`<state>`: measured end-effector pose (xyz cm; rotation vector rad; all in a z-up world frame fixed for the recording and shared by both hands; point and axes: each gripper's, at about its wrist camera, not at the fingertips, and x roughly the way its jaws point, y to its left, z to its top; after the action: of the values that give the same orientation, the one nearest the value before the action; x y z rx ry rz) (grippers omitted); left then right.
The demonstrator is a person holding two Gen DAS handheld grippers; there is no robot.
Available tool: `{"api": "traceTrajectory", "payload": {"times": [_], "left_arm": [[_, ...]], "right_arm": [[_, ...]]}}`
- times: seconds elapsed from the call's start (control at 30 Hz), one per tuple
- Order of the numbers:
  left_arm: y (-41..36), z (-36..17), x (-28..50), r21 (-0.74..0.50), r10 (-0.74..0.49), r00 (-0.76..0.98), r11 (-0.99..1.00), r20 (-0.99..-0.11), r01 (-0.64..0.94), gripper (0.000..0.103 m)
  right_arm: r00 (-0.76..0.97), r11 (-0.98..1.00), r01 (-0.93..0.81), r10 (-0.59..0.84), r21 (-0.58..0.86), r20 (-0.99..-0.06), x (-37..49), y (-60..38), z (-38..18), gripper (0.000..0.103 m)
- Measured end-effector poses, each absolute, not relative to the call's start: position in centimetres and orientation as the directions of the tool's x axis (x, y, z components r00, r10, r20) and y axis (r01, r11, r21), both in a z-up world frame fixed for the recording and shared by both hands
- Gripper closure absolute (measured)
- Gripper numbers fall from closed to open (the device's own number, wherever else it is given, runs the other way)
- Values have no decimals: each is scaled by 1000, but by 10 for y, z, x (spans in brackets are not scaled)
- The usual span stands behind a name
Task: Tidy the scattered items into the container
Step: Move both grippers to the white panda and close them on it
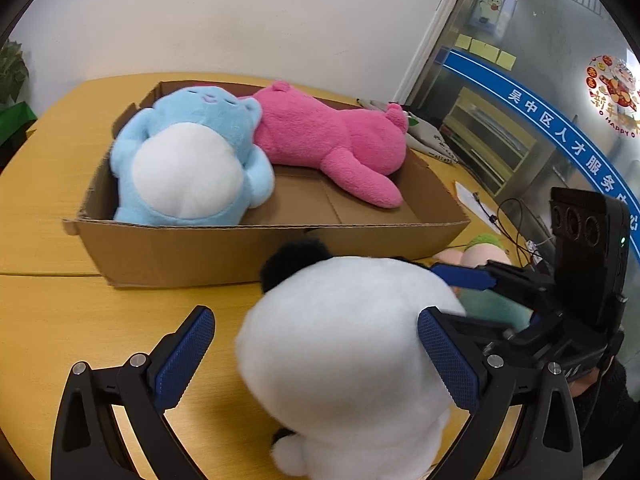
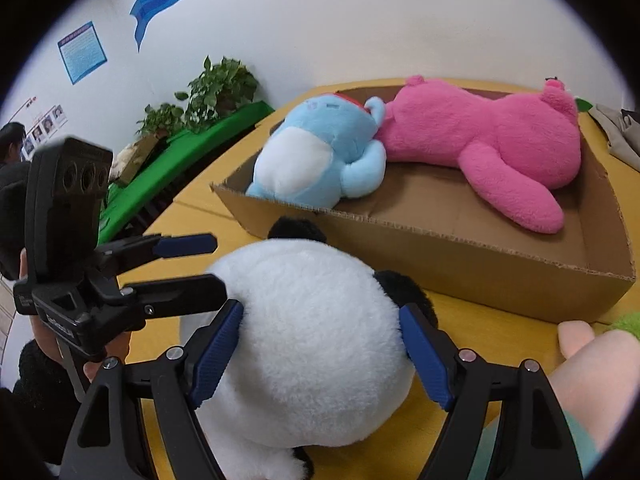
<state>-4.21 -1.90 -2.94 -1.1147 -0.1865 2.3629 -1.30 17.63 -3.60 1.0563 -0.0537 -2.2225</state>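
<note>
Box (image 1: 168, 256): your open cardboard target on the counter (image 1: 48, 208), blue and pink plush already inside.
Panda plush (image 2: 304, 328): just before the box; light, soft, squashy. Take its round white body.
Right tool (image 2: 322, 354): pads pinching the panda.
Left tool (image 1: 316, 360): wide, straddling it, left pad clear.

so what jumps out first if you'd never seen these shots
A big white panda plush fills the foreground on the yellow table, with the right gripper straddling its head and the left gripper beside it. Behind it, an open cardboard box holds a blue plush and a bright pink plush lying side by side.
</note>
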Motion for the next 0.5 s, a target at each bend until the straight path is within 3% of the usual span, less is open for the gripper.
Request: {"api": "traceTrajectory", "payload": {"times": [0.13,0.27,0.37,0.43,0.5], "left_arm": [[-29,-32,-45,-357,523,-507,-848,-686,-392,0],[-22,-45,-51,-403,562,-438,-820,-702,-407,2],[-17,-49,-53,-453,615,-386,-779,-687,-433,16],[-15,-51,-53,-470,627,-364,-768,-689,-434,31],[-14,-50,-50,-466,623,-361,-771,-694,-435,33]], "right_arm": [[-491,-810,504,-554,299,-673,-6,194,-24,23],[-421,-792,476,-587,382,-692,3,206,-30,23],[-385,-791,497,-569,357,-726,12,196,-46,23],[-386,-791,523,-552,318,-739,17,183,-52,23],[-411,-796,538,-535,277,-738,18,173,-56,23]]}}
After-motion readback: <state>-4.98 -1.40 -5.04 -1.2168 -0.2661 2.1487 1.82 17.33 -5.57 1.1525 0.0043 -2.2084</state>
